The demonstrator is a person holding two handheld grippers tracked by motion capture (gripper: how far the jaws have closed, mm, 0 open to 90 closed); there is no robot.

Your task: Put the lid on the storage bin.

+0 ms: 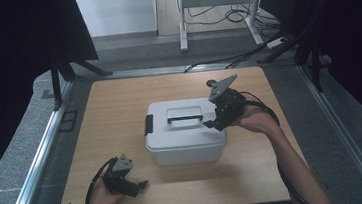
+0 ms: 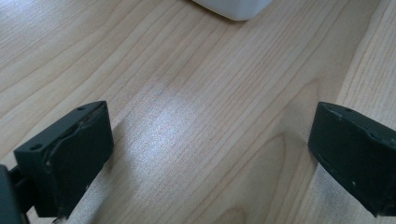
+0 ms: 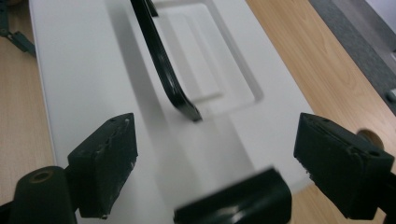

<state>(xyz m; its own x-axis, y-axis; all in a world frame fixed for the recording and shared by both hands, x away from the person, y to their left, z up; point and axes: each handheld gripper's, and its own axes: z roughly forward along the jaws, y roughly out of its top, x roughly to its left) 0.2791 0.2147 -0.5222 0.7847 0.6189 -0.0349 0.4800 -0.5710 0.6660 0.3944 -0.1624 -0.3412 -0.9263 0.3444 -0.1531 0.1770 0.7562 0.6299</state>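
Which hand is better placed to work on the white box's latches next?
Right, probably. The right gripper hovers open at the box's right end, above the right latch. The left gripper rests open on the table, apart from the box.

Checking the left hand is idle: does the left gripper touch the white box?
Apart. The high view shows bare table between the left gripper and the white box.

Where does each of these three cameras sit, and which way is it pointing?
High view: above the person's side, looking forward and down on the wooden table; forearms and both grippers show.
Left gripper view: rides the left gripper, facing bare tabletop between open jaws.
Right gripper view: rides the right gripper, facing the black handle.
All three share the white lidded plastic box.
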